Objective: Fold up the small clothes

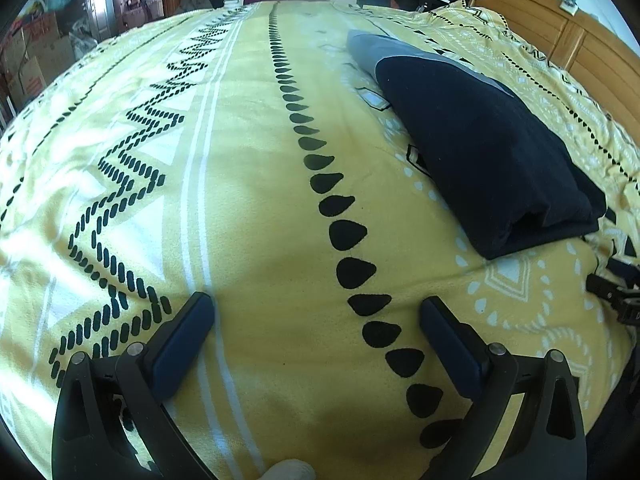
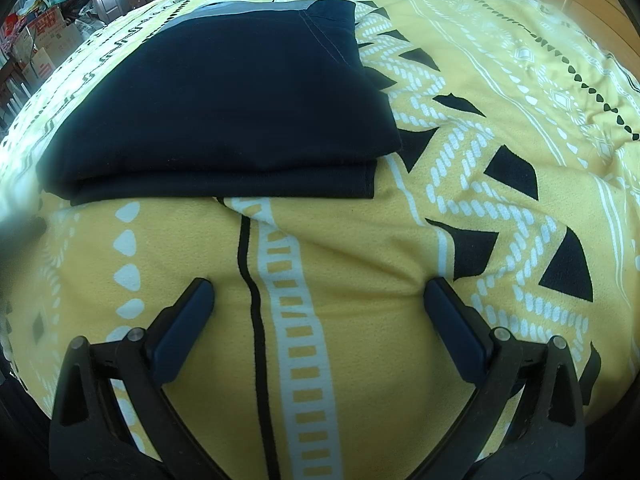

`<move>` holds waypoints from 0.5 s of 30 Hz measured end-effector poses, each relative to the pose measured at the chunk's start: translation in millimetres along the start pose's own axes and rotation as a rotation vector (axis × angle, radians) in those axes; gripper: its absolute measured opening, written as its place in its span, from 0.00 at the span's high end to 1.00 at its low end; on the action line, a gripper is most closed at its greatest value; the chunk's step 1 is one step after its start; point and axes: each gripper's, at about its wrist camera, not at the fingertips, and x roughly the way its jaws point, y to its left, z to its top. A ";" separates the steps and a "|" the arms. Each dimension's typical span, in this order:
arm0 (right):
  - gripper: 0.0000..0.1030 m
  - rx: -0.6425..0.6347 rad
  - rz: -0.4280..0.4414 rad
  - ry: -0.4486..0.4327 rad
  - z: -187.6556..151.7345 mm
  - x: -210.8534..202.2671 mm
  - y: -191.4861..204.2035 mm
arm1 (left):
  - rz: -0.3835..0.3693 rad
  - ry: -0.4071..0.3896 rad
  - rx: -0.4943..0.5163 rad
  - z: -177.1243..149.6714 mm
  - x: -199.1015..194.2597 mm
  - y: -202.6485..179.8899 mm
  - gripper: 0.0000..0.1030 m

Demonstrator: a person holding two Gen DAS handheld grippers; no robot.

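1. The bedspread [image 1: 248, 208] is mustard yellow, printed with white stripes, black teardrop rows, black dashed zigzags and black triangles.
2. The folded garment [image 2: 224, 92] is dark navy, with a grey band along its far edge.
3. Both sets of fingers [image 1: 192, 336] have dark blue pads on black frames.
4. The headboard [image 1: 576, 36] is warm orange-brown wood.

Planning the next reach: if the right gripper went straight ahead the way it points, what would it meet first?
Probably the folded dark garment. The right gripper is open over the yellow patterned blanket, and the garment's folded edge lies directly ahead, though a low path might drag the blanket first.
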 end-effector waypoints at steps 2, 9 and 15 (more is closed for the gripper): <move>0.00 -0.001 -0.001 0.000 1.0 0.1 -0.4 | -0.007 0.000 -0.015 1.0 -0.1 2.0 0.00; 0.00 -0.001 0.003 0.027 8.3 2.1 -0.6 | 0.046 0.037 -0.015 7.0 4.0 -6.7 0.00; 0.00 -0.029 0.022 -0.040 25.0 -41.1 4.3 | 0.018 -0.005 -0.034 35.4 -25.3 -15.6 0.00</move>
